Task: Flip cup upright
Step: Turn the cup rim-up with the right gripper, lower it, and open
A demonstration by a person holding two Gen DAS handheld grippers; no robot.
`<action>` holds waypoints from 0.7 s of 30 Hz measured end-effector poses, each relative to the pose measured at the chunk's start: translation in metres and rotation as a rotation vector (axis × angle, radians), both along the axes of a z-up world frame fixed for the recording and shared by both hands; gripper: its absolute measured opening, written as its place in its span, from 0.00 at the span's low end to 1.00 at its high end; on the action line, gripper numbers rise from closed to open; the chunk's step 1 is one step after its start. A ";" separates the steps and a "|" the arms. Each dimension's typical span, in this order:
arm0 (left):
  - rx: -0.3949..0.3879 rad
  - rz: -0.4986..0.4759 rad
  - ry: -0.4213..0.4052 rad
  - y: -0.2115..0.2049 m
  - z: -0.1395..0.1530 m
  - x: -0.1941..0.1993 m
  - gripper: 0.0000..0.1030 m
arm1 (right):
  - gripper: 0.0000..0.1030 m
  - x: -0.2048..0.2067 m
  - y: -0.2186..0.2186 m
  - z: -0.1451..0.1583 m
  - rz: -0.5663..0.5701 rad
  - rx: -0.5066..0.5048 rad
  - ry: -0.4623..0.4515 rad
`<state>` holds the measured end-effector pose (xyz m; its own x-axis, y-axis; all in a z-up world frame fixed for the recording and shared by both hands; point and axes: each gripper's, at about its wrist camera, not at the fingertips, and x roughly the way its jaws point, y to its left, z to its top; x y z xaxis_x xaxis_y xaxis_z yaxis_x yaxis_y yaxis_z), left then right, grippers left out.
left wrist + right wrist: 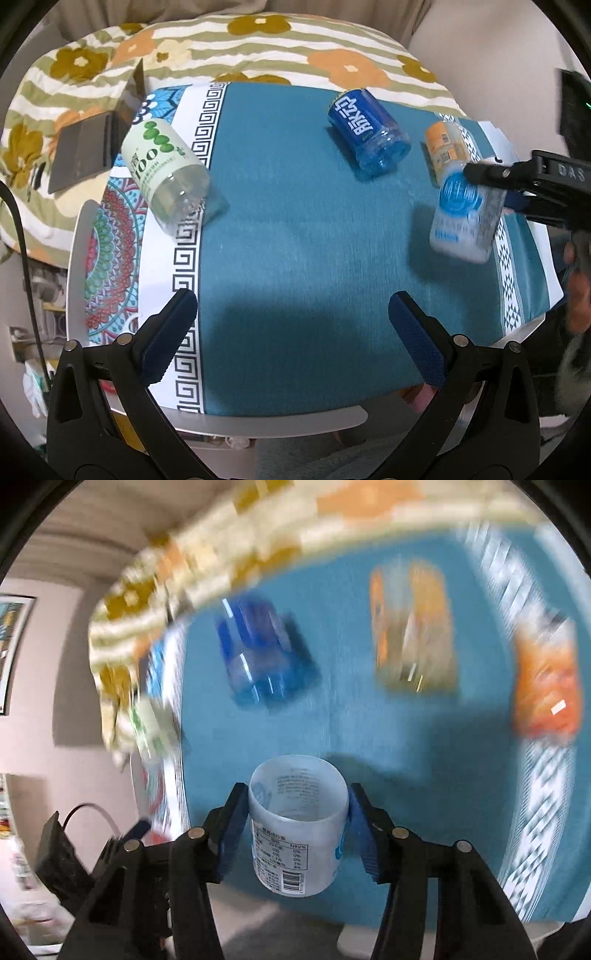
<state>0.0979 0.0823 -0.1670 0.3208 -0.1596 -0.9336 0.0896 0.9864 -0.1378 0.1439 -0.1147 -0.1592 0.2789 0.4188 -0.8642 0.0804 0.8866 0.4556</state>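
My right gripper (298,823) is shut on a white cup with a light blue label (297,834), held above the teal tablecloth with its open end facing away from the camera. The same cup (463,218) shows tilted at the right of the left wrist view, with the right gripper (491,184) clamped on it. My left gripper (293,325) is open and empty over the front of the table. A dark blue cup (367,134), a green-and-white cup (166,170) and an orange cup (441,146) lie on their sides.
The teal tablecloth (295,221) covers a small white table (295,424). A floral pillow (258,44) lies behind it. A dark folded case (88,147) rests at the back left. A red-orange cup (546,686) lies at the right, blurred.
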 end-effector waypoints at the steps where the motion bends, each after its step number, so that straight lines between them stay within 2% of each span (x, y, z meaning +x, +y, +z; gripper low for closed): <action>1: 0.002 -0.002 0.002 0.000 0.000 0.001 1.00 | 0.49 -0.008 0.001 0.005 -0.033 -0.020 -0.075; 5: 0.038 -0.033 0.002 -0.001 0.001 -0.001 1.00 | 0.49 -0.036 0.019 0.001 -0.148 -0.171 -0.308; 9: 0.079 -0.066 -0.006 0.002 -0.001 -0.007 1.00 | 0.48 -0.049 0.042 -0.010 -0.176 -0.331 -0.434; 14: 0.132 -0.071 -0.002 0.013 -0.010 -0.013 1.00 | 0.48 -0.048 0.058 -0.022 -0.232 -0.436 -0.476; 21: 0.146 -0.046 -0.016 0.025 -0.010 -0.015 1.00 | 0.50 -0.060 0.060 -0.024 -0.283 -0.447 -0.497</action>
